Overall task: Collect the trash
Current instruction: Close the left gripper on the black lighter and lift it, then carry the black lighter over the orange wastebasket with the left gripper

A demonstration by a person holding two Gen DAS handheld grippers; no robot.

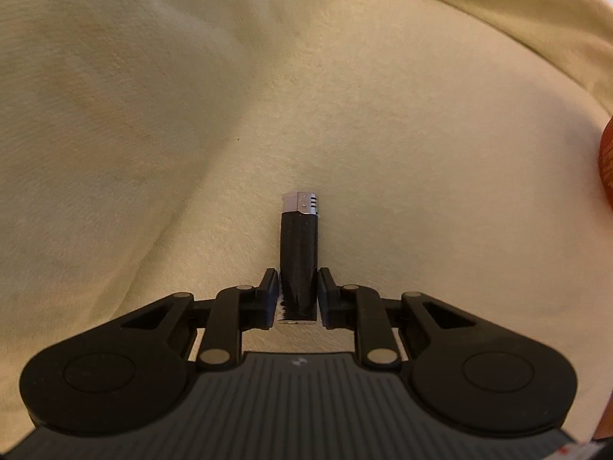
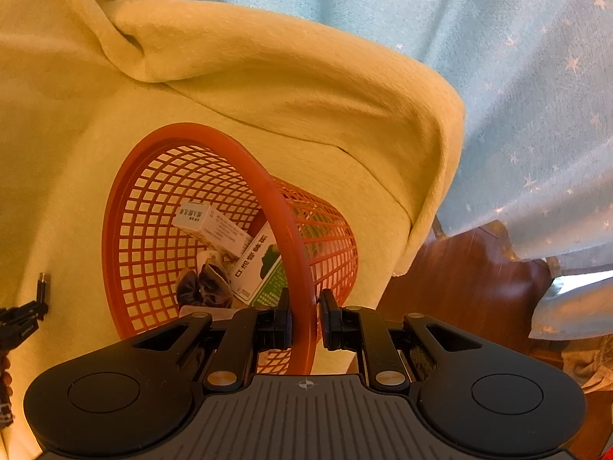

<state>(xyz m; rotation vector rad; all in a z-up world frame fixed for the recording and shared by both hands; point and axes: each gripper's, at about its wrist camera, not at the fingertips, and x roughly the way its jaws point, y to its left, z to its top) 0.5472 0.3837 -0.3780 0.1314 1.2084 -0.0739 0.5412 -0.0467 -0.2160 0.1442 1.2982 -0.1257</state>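
My left gripper is shut on a black lighter with a silver top, which points away from me above a pale yellow blanket. The same lighter shows small at the left edge of the right wrist view. A red mesh basket lies tilted on the blanket, and my right gripper is shut on its near rim, one finger inside and one outside. Inside the basket lie a white box, a green-and-white box and a dark crumpled wrapper. A sliver of the basket shows at the right edge of the left wrist view.
The yellow blanket bunches into thick folds behind the basket and drops off at the right. Beyond hangs a light blue curtain with stars. A dark wooden surface lies below the blanket's edge.
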